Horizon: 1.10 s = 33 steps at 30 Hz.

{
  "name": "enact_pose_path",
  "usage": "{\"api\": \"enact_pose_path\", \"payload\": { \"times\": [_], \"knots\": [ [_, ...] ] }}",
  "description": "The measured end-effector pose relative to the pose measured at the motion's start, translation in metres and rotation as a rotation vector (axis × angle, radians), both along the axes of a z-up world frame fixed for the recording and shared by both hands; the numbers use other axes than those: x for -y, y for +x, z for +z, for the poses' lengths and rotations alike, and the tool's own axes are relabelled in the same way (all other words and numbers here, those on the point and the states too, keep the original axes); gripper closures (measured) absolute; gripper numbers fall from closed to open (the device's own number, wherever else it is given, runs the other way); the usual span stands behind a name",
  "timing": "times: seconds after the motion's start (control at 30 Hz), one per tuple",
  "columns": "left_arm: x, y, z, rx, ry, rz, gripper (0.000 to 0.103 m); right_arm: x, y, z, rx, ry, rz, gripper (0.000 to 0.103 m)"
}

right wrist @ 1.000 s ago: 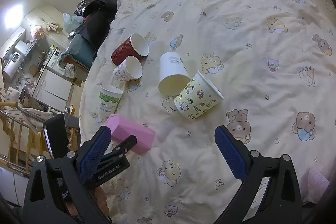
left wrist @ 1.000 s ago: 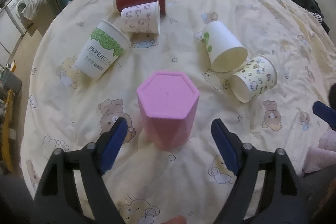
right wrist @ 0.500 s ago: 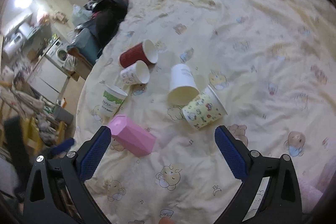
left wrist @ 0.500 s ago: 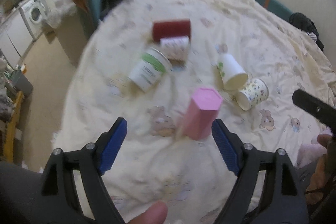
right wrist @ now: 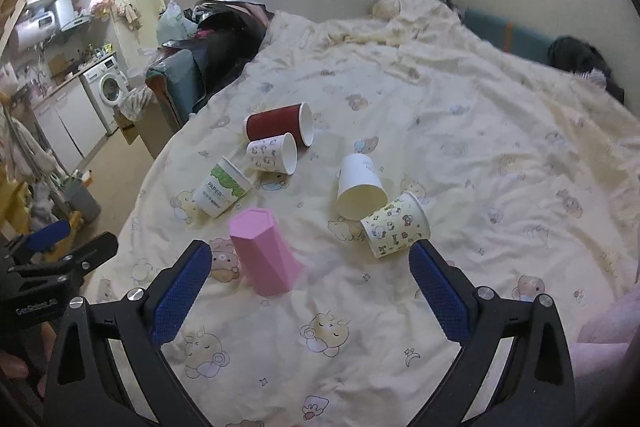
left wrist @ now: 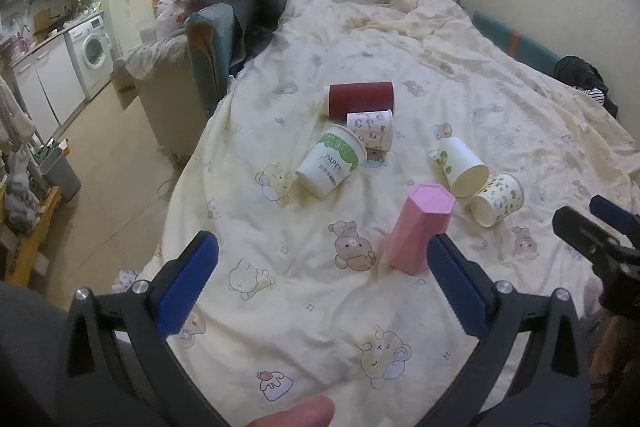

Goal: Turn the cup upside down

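Note:
A pink hexagonal cup (left wrist: 420,231) stands upside down on the cream bear-print bedspread (left wrist: 304,315); it also shows in the right wrist view (right wrist: 264,255). My left gripper (left wrist: 320,283) is open and empty, pulled back from the cup, which sits just ahead of its right finger. My right gripper (right wrist: 306,291) is open and empty, with the cup ahead near its left finger.
Several paper cups lie on their sides beyond the pink one: green-print (left wrist: 332,163), small patterned (left wrist: 370,129), dark red (left wrist: 362,98), plain white (left wrist: 464,167) and cartoon-print (left wrist: 498,205). The bed edge drops to the floor (left wrist: 120,155) at left. An armchair (left wrist: 180,67) stands there.
Both grippers have pulled back and up from the bed. The pink cup, which was close between my left fingers, now stands free and farther away, and more of the room shows.

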<state>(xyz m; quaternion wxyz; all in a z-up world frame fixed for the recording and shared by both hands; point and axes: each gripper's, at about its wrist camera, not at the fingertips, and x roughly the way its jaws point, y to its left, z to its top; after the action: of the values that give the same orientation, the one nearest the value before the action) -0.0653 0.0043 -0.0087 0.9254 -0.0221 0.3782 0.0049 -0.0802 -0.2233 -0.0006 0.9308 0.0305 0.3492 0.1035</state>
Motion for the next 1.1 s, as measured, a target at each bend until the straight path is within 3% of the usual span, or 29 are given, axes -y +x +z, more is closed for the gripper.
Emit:
{"api": "enact_pose_path", "payload": {
  "times": [0.33, 1.1],
  "knots": [
    [0.008, 0.005, -0.005, 0.021, -0.004, -0.011, 0.0, -0.017, -0.005, -0.004, 0.099, -0.058, 0.001, 0.002],
    [0.004, 0.006, -0.001, 0.034, -0.037, -0.004, 0.0, -0.01, -0.002, -0.008, 0.069, -0.018, -0.03, 0.002]
  ]
}}
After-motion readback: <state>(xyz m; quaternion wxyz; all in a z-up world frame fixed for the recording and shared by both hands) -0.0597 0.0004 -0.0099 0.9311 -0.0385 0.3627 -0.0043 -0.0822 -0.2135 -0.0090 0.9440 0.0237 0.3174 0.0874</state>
